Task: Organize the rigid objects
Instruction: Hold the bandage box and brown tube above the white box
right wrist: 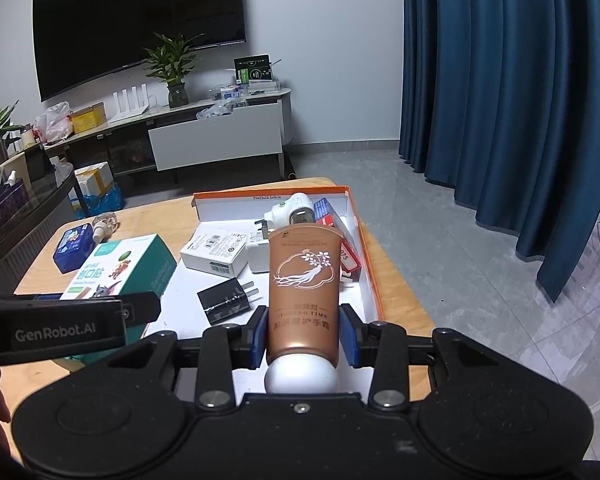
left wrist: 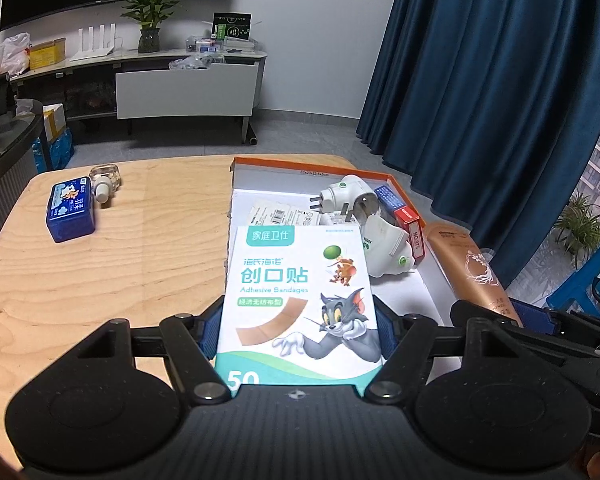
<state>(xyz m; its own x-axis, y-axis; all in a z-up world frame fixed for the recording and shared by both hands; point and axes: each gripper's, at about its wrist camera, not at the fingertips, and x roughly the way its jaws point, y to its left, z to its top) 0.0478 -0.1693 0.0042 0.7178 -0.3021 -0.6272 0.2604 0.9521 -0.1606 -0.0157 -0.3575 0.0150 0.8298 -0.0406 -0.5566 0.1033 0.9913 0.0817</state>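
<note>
White wall point(right wrist: 320, 20) at 12 o'clock carries a dark TV point(right wrist: 132, 16) above a low console point(right wrist: 204, 136) with a plant point(right wrist: 174, 68). Blue curtains point(right wrist: 500, 100) hang at 2 o'clock over grey tiled floor point(right wrist: 440, 220); daylight shows at 3 o'clock.

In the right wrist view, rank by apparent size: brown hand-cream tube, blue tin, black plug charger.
1. Brown hand-cream tube, though nearness to the camera inflates it.
2. and 3. Black plug charger and blue tin look alike; unranked.

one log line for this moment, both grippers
left gripper: shut on white-teal bandage box | right gripper: shut on brown cream tube | both over orange-rimmed white tray
</note>
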